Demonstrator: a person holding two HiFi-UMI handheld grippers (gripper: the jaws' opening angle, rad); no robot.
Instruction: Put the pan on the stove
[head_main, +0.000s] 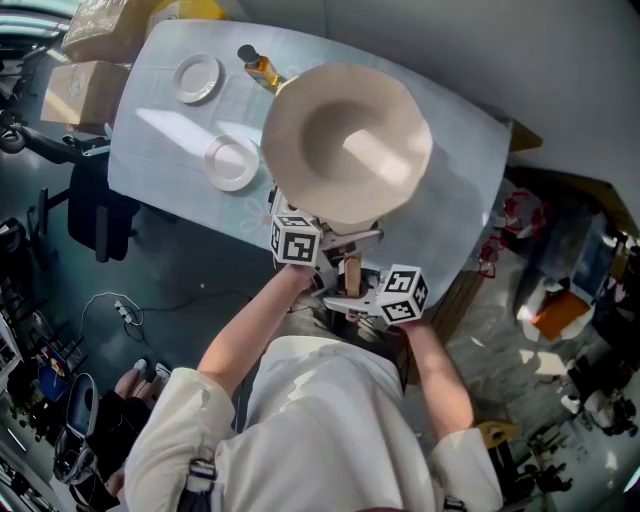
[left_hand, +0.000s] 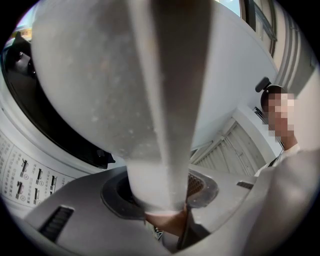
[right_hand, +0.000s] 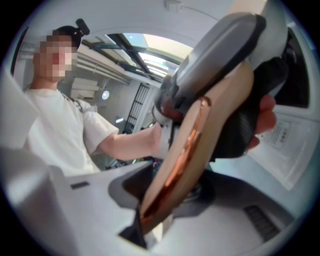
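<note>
A cream pan (head_main: 345, 140) is held up over the table's near edge by its wooden handle (head_main: 352, 272). My left gripper (head_main: 343, 240) is shut on the handle's pale neck close to the bowl, and my right gripper (head_main: 347, 302) is shut on the wooden part farther back. In the left gripper view the pan's underside (left_hand: 100, 75) fills the frame and the neck (left_hand: 160, 170) runs down between the jaws. A black stove top with a white icon panel (left_hand: 25, 175) lies below it at the left. In the right gripper view the copper-tipped handle (right_hand: 185, 150) sits between the jaws.
The pale table (head_main: 160, 130) carries two white plates (head_main: 197, 77) (head_main: 231, 162) and a bottle of amber liquid (head_main: 262, 68). A dark chair (head_main: 95, 215) stands at its left side, cardboard boxes (head_main: 85, 90) beyond. Cables and clutter cover the floor on both sides.
</note>
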